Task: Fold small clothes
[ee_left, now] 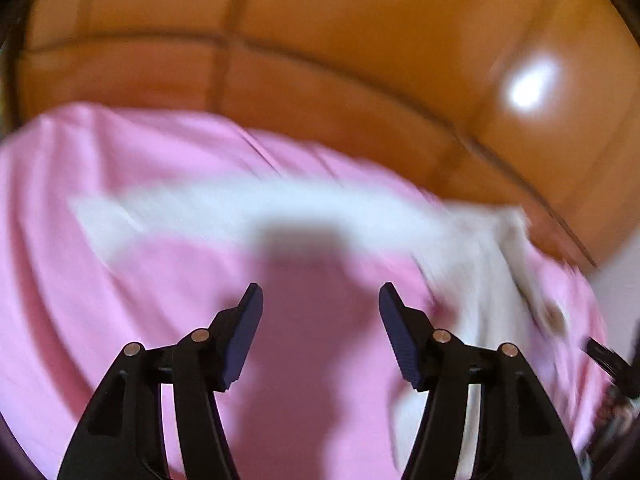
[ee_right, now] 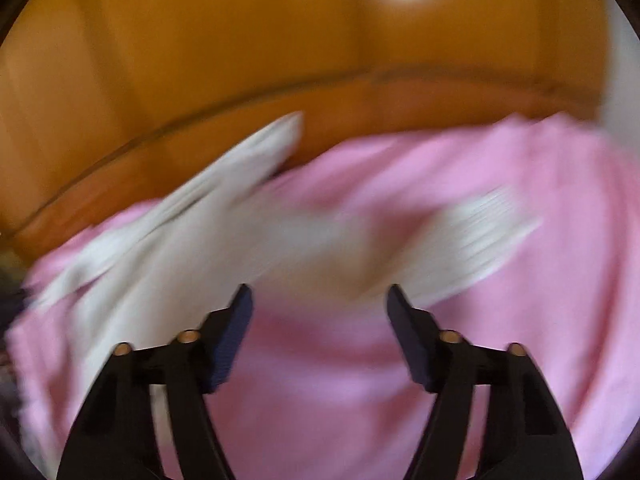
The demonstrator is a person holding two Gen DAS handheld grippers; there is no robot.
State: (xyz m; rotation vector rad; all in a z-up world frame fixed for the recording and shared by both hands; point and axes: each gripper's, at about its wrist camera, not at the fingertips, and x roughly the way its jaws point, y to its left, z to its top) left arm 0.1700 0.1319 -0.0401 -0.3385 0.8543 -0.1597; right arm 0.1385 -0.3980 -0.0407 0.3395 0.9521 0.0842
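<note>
A small white garment (ee_left: 248, 208) lies spread on a pink sheet (ee_left: 80, 280); both views are motion-blurred. In the left wrist view it runs as a band across the middle and down the right side. My left gripper (ee_left: 321, 294) is open and empty, above the pink sheet just short of the garment. In the right wrist view the white garment (ee_right: 192, 248) stretches from upper left to right, with a sleeve-like part (ee_right: 480, 236) at the right. My right gripper (ee_right: 320, 294) is open and empty, its fingertips at the garment's near edge.
An orange-brown wooden headboard or panel (ee_left: 360, 60) rises behind the sheet, also seen in the right wrist view (ee_right: 200, 60). A bright light glare (ee_left: 528, 84) reflects on it. A dark object (ee_left: 612, 364) sits at the far right edge.
</note>
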